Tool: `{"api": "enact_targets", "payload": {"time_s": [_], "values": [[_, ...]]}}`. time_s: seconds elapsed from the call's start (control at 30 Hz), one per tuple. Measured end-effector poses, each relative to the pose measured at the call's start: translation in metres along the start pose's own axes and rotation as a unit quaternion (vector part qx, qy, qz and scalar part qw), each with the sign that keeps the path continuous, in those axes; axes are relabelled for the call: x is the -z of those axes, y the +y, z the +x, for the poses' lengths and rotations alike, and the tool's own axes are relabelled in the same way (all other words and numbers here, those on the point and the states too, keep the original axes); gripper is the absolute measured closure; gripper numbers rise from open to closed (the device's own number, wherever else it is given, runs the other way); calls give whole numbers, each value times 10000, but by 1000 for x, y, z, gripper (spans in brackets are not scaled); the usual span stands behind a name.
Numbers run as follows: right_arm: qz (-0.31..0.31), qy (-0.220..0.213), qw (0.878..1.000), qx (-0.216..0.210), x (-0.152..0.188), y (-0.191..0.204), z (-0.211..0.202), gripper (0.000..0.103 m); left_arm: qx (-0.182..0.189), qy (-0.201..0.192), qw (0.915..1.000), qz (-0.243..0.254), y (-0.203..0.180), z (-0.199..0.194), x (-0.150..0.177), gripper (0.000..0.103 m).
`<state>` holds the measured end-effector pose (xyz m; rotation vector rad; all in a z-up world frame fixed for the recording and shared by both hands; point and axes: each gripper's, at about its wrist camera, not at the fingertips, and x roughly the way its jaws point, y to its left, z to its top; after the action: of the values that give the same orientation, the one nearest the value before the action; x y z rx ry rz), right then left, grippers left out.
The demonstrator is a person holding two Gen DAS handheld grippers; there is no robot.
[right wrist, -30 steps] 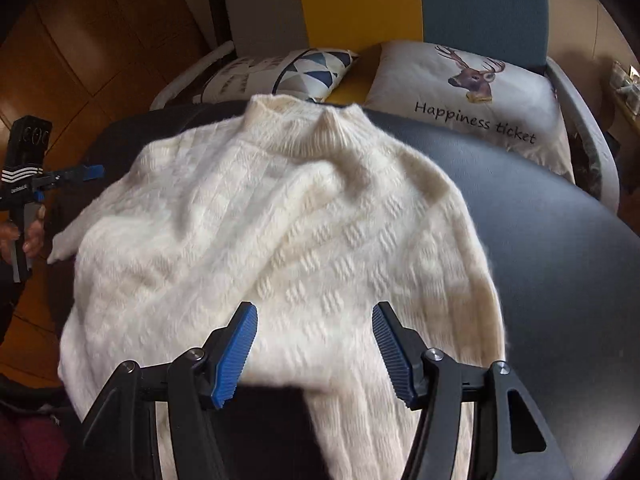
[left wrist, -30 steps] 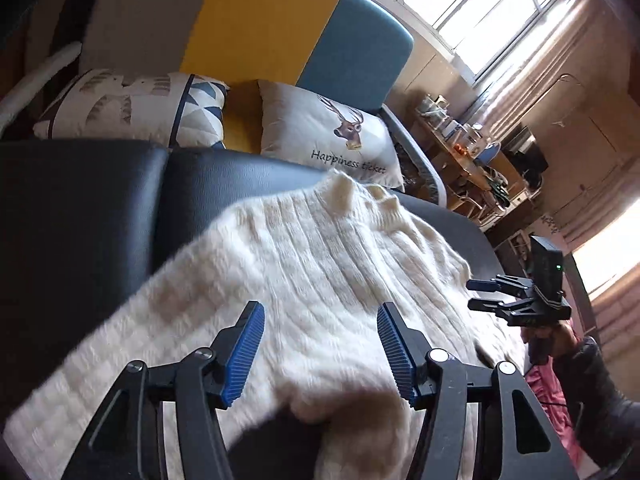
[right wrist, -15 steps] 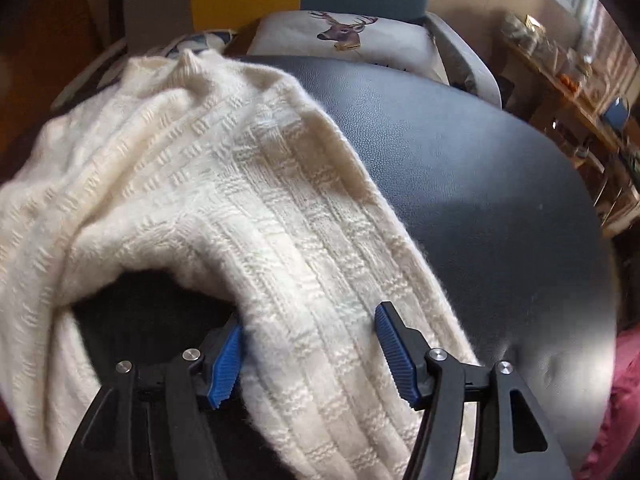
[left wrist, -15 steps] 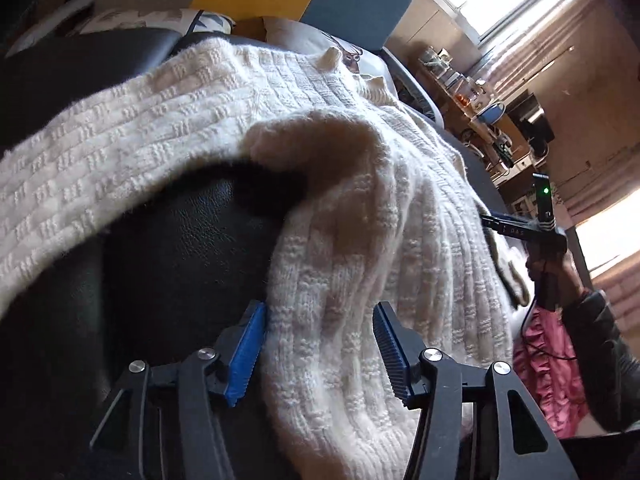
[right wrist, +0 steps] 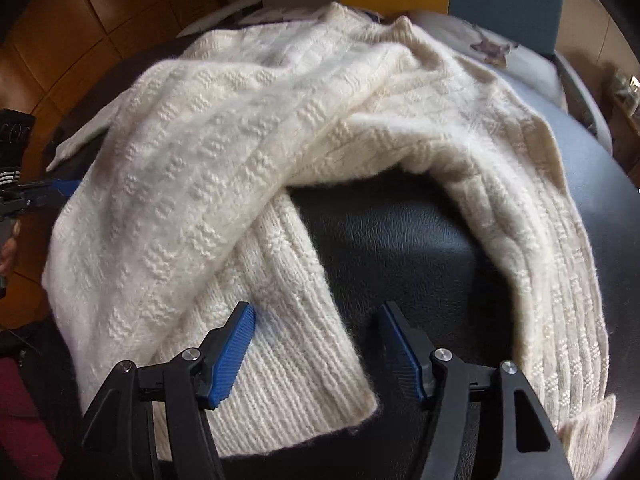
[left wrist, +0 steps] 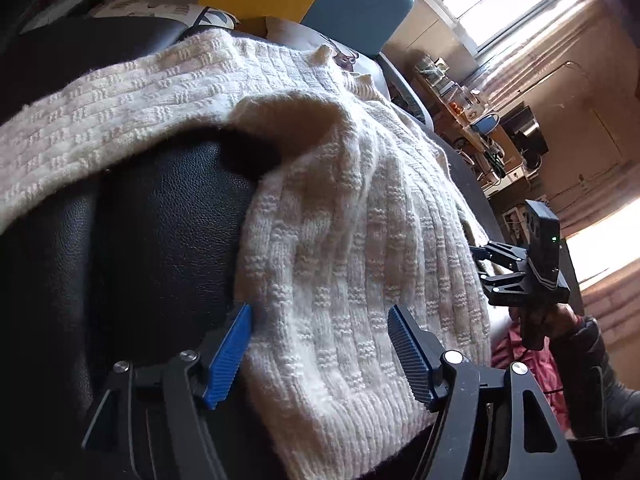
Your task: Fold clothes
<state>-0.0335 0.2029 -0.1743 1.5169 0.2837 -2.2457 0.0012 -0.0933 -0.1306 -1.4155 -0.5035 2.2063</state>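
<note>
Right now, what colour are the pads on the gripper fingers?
Blue, ribbed pads on black fingers, clearest in the right wrist view.

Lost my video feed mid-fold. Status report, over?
Left gripper open, jaws just widened, astride sweater hem. Right gripper open over a ribbed cuff. Sweater rumpled on black seat. Nothing in the way.

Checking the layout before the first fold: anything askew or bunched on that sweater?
Yes. The cream sweater isn't flat on the black leather surface: its lower edge humps up in an arch, one part lies across another by the right gripper, and fabric hangs over the near edge. The left gripper straddles knit, jaws just opened wider. No damage visible.
</note>
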Motion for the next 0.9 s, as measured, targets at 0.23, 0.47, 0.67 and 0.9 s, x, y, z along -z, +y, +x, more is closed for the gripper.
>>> {"api": "enact_targets", "payload": {"time_s": [0.23, 0.47, 0.67, 0.9], "values": [[-747, 110, 9938, 817, 10, 43, -17, 94, -314, 40, 9993, 205, -8, 9, 1, 95], [-9, 184, 9978, 638, 52, 27, -79, 94, -70, -95, 9982, 587, -14, -18, 2, 96], [636, 844, 9907, 861, 101, 11, -69, 92, -120, 106, 9987, 476, -4, -11, 1, 96], [1211, -484, 9882, 808, 84, -10, -106, 78, 778, 1, 9956, -516, 31, -31, 3, 45]]}}
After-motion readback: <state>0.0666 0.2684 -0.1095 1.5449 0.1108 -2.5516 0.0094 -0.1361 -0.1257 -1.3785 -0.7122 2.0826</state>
